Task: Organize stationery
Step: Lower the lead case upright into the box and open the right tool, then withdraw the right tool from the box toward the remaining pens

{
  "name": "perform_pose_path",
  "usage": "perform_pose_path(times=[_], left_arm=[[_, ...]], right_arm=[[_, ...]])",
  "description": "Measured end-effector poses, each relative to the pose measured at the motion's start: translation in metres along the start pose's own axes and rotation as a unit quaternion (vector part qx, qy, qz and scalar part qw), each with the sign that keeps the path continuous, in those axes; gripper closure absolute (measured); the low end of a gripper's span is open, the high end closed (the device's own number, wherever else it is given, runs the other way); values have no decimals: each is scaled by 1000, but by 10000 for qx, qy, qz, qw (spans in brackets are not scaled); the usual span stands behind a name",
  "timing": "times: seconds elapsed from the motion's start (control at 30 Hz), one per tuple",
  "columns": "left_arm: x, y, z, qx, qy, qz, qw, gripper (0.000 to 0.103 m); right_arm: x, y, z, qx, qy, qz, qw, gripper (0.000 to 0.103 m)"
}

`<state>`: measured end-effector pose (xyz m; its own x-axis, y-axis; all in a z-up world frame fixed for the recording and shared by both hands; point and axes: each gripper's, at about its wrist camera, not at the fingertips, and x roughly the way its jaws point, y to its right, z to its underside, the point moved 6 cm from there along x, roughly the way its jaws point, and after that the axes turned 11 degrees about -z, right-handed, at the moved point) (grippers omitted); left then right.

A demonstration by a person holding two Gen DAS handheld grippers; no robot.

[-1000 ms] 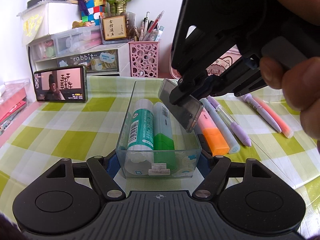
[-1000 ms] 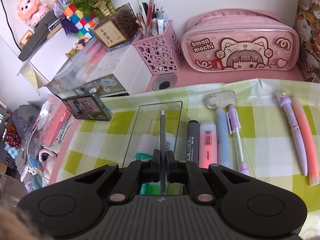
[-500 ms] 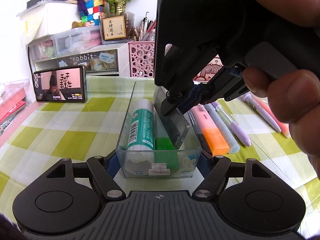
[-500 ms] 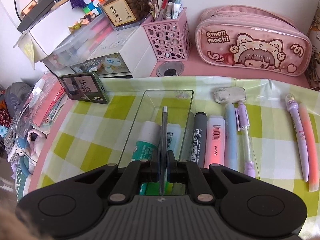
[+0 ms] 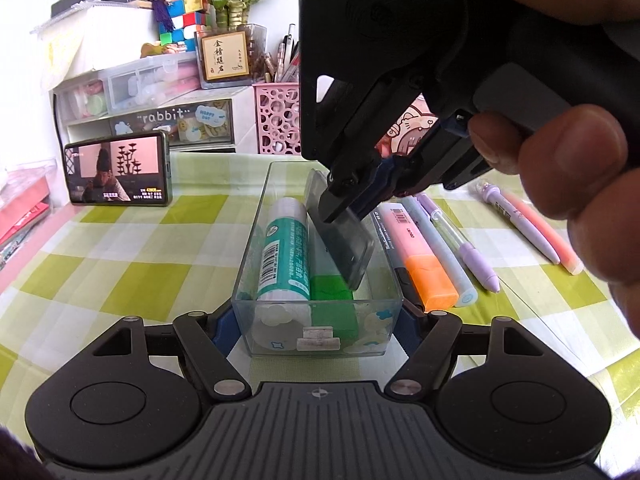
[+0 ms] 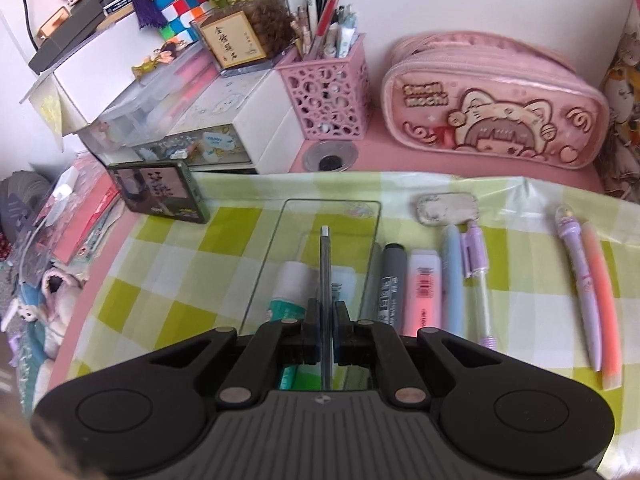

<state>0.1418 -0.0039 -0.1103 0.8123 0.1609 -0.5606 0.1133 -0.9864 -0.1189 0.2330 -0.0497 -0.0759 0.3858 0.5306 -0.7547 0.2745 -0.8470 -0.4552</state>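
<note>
Setting: green-and-white checked cloth [image 6: 168, 264] over a pink desk [image 6: 420, 160], seen from two wrist cameras.
Tray: clear rectangular plastic tray [image 5: 320, 344] at centre of the left view, long axis running from the bottom of the frame toward the top.
Left tool: left tool [image 5: 318, 322] at the bottom of the left view, closed on the near end of the tray, one finger on each side wall.
Already stowed: teal-and-white glue stick [image 5: 286, 256] and green-capped white stick [image 5: 332, 296], lying side by side in the tray along its length.
Item in hand: thin flat grey translucent plastic case [image 5: 344, 236], gripped on edge by the right tool [image 6: 326, 320], which is clamped tight on its flat faces.
Position of case: lowered into the right half of the tray, lower corner close to the green-capped stick; contact not clear.
Heading of case: long axis along the tray, far end toward the top of the right view, tilted downward.
Left outside: dark grey marker [image 6: 390, 284], pink-and-orange highlighter [image 5: 424, 256], pale blue pen [image 6: 454, 280], lilac clear-barrelled pen [image 6: 478, 276], grey-white eraser [image 6: 446, 208], lilac pen with a dome top [image 6: 578, 276], coral highlighter [image 6: 602, 300], all right of the tray.
Progress: judged under halfway; case not yet released.
</note>
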Motion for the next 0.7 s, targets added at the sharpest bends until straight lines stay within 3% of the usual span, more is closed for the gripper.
perform_pose_path(times=[0.3, 0.5, 0.7], left_arm=[[0, -1, 0, 5, 2, -2, 10000, 30], [0, 0, 0, 6, 3, -6, 10000, 30], [-1, 1, 0, 71, 35, 3, 10000, 29]], right_arm=[[1, 26, 4, 1310, 87, -825, 9879, 94], [0, 13, 2, 577, 19, -622, 9964, 94], [13, 13, 5, 539, -283, -618, 9962, 93]])
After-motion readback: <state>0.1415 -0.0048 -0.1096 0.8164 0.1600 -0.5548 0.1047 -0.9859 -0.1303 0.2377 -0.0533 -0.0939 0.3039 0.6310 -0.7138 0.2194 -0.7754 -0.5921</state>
